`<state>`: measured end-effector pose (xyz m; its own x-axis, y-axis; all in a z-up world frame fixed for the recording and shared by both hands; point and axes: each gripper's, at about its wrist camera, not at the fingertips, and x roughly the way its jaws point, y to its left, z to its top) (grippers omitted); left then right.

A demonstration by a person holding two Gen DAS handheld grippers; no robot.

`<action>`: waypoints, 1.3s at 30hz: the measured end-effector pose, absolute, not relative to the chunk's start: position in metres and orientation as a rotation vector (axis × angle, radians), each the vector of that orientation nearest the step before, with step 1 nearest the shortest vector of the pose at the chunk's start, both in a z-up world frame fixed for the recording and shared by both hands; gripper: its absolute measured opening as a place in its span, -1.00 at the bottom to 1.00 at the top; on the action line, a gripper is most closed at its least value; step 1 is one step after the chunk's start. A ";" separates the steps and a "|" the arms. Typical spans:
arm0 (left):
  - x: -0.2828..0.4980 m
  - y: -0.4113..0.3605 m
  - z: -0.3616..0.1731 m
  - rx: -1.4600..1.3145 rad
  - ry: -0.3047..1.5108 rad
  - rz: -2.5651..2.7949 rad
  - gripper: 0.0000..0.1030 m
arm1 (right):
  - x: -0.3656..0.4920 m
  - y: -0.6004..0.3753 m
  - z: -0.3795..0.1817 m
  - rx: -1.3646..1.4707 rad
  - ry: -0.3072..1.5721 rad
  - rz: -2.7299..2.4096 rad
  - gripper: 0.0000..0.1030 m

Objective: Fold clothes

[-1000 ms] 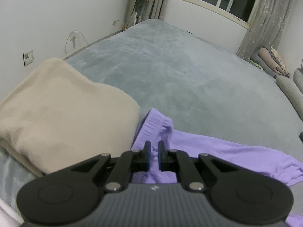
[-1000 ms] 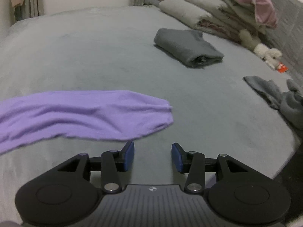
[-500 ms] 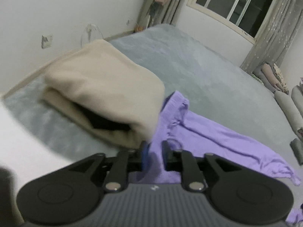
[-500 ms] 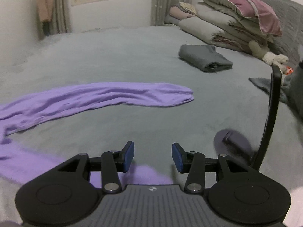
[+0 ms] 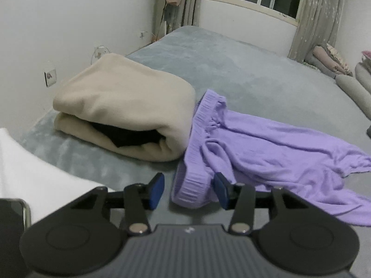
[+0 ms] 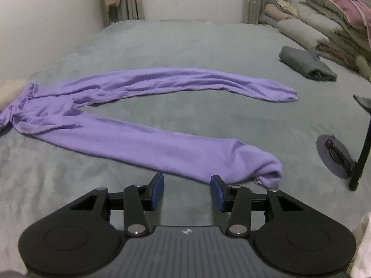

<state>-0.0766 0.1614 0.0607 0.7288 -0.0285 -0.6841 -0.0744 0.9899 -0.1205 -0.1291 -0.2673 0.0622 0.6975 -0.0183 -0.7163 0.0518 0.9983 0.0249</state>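
while purple trousers [image 6: 143, 139] lie spread across a grey bed [image 6: 185, 44], both grippers hover low over the cover with their fingers apart and holding nothing. the left gripper [image 5: 189, 191] sits at the ribbed waistband [image 5: 197, 180], a fold of which lies between its 2 blue pads [image 5: 155, 191] without being pinched. just beside the waistband, touching it, rests a folded beige blanket [image 5: 125, 106] near the wall. the right gripper [image 6: 187, 192] hangs just short of the near leg's cuff [image 6: 266, 169], its pads clear of the cloth. the 2 legs run apart in a wide v, the far one curving toward a folded grey garment [image 6: 306, 66]. pillows and bedding [image 6: 324, 23] are stacked along the right side, and a black stand [image 6: 340, 157] sits on the cover at the right.
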 end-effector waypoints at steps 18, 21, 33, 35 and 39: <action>-0.088 0.188 0.082 -0.309 0.653 -0.037 -0.74 | -0.135 -0.317 0.062 0.180 0.764 -0.226 -0.37; -0.088 0.191 0.083 -0.329 0.644 -0.025 -0.74 | -0.125 -0.316 0.062 0.119 0.751 -0.267 -0.89; -0.080 0.224 0.087 -0.559 0.608 -0.025 -0.74 | -0.139 -0.309 0.160 0.008 0.420 -0.368 -0.91; -0.079 0.224 0.085 -0.545 0.623 -0.010 -0.74 | -0.135 -0.310 0.175 -0.005 0.404 -0.385 -0.91; -0.077 0.222 0.081 -0.512 0.655 0.023 -0.74 | -0.101 -0.315 0.161 -0.060 0.491 -0.439 -0.91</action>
